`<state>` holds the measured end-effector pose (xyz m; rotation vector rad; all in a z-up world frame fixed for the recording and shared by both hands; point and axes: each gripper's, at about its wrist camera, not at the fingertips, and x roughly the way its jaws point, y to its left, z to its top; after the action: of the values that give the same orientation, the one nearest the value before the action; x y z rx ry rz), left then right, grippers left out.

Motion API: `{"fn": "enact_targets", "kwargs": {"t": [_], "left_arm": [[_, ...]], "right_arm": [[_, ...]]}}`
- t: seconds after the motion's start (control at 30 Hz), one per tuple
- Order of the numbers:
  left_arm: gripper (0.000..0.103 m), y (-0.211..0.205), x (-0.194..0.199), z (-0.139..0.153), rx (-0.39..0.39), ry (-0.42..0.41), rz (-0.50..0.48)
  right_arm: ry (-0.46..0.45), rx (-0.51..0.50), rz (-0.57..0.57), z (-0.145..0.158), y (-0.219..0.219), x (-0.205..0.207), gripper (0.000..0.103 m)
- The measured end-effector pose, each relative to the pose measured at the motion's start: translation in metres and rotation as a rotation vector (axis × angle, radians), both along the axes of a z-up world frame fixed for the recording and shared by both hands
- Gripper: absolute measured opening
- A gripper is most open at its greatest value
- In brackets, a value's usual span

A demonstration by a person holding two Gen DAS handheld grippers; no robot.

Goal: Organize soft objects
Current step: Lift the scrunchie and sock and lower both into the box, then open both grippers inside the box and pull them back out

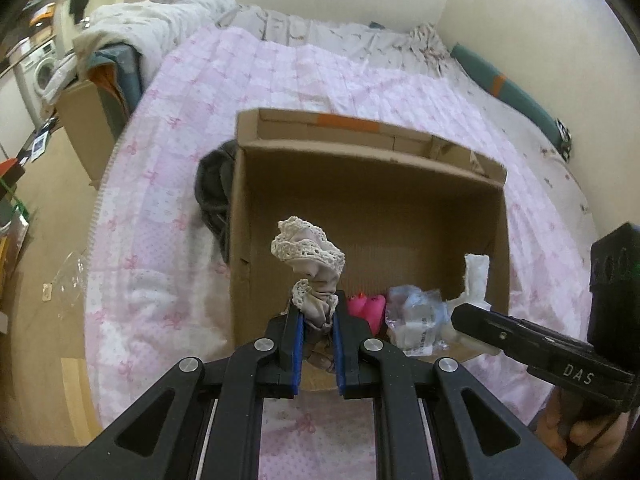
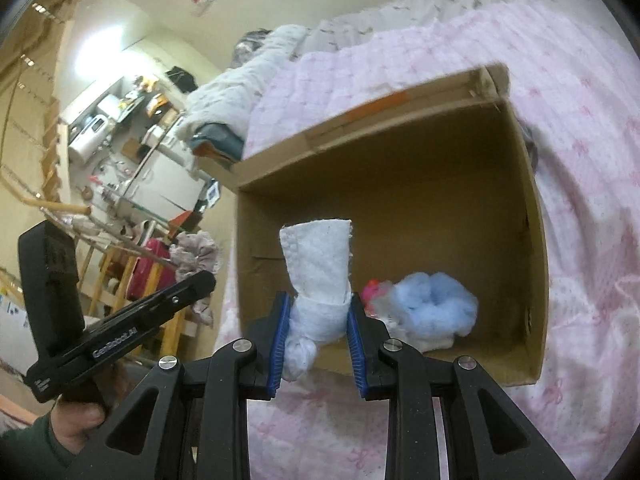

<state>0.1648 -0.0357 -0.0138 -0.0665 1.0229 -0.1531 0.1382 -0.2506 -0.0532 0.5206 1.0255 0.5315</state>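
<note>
An open cardboard box (image 1: 400, 168) lies on a pink quilted bed; it also shows in the right wrist view (image 2: 532, 216). My left gripper (image 1: 318, 304) is shut on a beige cloth with cream lace trim (image 1: 308, 252), held over the box's near edge. My right gripper (image 2: 318, 304) is shut on a rolled white cloth (image 2: 320, 268), also over the near edge; it shows from the side in the left wrist view (image 1: 476, 276). Inside the box lie a pink item (image 1: 368, 308), a fluffy blue item (image 2: 432, 300) and a clear plastic packet (image 1: 416, 320).
The pink quilt (image 1: 280, 92) covers the bed. A dark garment (image 1: 212, 188) lies against the box's left side. Folded bedding (image 1: 160, 28) is piled at the bed's far end. A second cardboard box (image 1: 84, 120) stands on the floor to the left. A wall runs along the right.
</note>
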Motion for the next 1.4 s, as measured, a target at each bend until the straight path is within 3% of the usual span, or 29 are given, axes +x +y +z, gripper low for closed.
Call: {"fn": "enact_targets", "kwargs": {"t": [0.27, 0.4, 0.63, 0.83, 1.2, 1.27, 1.33, 1.4], "left_arm": [[0.012, -0.004, 0.005, -0.047, 0.071, 0.045, -0.018], [0.012, 0.000, 0.009, -0.056, 0.041, 0.087, 0.019], [0.012, -0.004, 0.012, -0.058, 0.040, 0.104, 0.024], [0.012, -0.012, 0.009, -0.052, 0.076, 0.065, 0.009], [0.015, -0.013, 0.004, -0.049, 0.080, 0.060, 0.006], [0.020, -0.014, 0.002, -0.047, 0.083, 0.054, -0.004], [0.042, -0.014, 0.001, -0.046, 0.077, 0.049, -0.007], [0.058, -0.014, -0.001, -0.043, 0.080, 0.035, -0.004]], "right_arm": [[0.036, -0.054, 0.012, -0.019, 0.012, 0.003, 0.029], [0.051, -0.083, 0.013, -0.026, 0.015, 0.006, 0.029], [0.065, -0.115, 0.025, -0.034, 0.024, 0.010, 0.029], [0.077, -0.109, 0.029, -0.036, 0.029, 0.015, 0.029], [0.048, -0.115, 0.027, -0.033, 0.027, 0.011, 0.030], [0.042, -0.111, 0.028, -0.031, 0.027, 0.010, 0.031], [0.040, -0.100, 0.026, -0.030, 0.026, 0.010, 0.034], [0.031, -0.088, 0.024, -0.029, 0.025, 0.010, 0.044]]}}
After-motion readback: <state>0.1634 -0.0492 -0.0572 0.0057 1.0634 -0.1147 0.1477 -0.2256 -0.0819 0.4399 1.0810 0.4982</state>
